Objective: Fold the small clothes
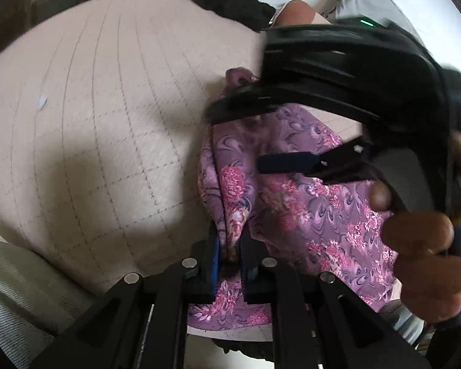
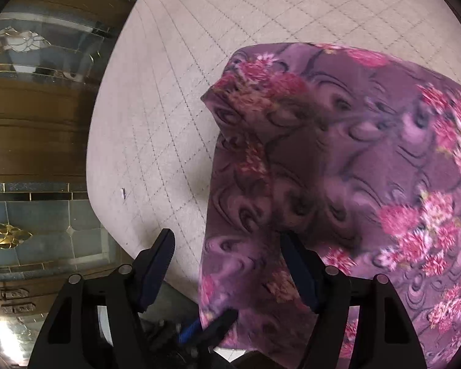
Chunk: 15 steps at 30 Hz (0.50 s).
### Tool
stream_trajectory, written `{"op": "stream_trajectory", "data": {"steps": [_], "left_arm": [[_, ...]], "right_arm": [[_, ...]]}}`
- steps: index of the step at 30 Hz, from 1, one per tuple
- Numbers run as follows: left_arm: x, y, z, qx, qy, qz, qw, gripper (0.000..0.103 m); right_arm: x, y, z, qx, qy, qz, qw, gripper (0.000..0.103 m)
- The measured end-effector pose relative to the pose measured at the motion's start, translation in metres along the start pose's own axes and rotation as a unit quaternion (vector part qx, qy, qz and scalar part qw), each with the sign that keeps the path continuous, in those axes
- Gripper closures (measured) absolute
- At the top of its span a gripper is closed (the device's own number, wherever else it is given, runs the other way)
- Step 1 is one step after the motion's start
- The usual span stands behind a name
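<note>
The step in hand looks like a fold under way on the floral purple garment, which lies on the quilted beige pad, toward its right side and near the edge closest to the person.

Going left to right from that garment: at its left edge, the left gripper has its fingers drawn close together, with a bunched ridge of the fabric pinched between them. To the right of that pinch, the right gripper hangs over the middle of the garment. Its fingers stand wide apart and hold nothing that can be seen, and the person's right hand wraps its handle.

The right wrist view agrees. The right gripper is spread open, its left finger over bare pad just left of the garment's raised edge, its right finger against or just in front of the cloth; which of the two is unclear.

By my reading, the next move calls for the right fingers to close on that raised edge near the folded corner, so that both grippers can carry the fabric across together and lay it flat without twisting.
</note>
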State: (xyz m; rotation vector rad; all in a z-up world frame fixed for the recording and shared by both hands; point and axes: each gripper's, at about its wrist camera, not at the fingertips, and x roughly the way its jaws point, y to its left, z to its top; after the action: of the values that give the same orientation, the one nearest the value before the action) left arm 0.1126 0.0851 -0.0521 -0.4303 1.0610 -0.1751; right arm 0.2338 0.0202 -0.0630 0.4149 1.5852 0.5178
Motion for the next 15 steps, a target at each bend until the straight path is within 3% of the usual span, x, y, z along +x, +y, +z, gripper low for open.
{"op": "stream_trajectory", "data": {"steps": [4,5,6,7,8,9,10,15], "left_arm": [[-0.011,-0.018,-0.002,0.027,-0.044,0.005,0.9987,0.094],[-0.017,-0.027,-0.003,0.043,-0.062,0.009,0.9971,0.094],[-0.021,-0.034,-0.006,0.060,-0.077,0.017,0.9951,0.095],[-0.021,-0.042,-0.008,0.074,-0.084,0.024,0.9934,0.095],[-0.019,-0.047,-0.010,0.084,-0.083,0.027,0.9926,0.095],[-0.016,-0.053,-0.013,0.095,-0.079,0.028,0.9920,0.095],[-0.016,-0.059,-0.016,0.106,-0.078,0.030,0.9908,0.095],[-0.044,-0.095,-0.032,0.162,-0.104,0.036,0.9806,0.095]], "right_arm": [[0.017,0.013,0.008,-0.034,0.023,-0.056,0.998,0.029],[0.017,0.016,0.009,-0.041,0.021,-0.074,0.996,0.036],[0.015,0.020,0.007,-0.057,0.018,-0.101,0.993,0.050],[0.012,0.021,0.006,-0.067,0.013,-0.108,0.992,0.056],[0.007,0.019,0.005,-0.071,0.008,-0.107,0.992,0.069],[0.001,0.014,0.003,-0.067,0.004,-0.098,0.993,0.082],[-0.005,0.008,-0.001,-0.062,0.000,-0.086,0.994,0.086],[-0.058,-0.018,-0.026,-0.041,-0.068,0.020,0.997,0.090]]}}
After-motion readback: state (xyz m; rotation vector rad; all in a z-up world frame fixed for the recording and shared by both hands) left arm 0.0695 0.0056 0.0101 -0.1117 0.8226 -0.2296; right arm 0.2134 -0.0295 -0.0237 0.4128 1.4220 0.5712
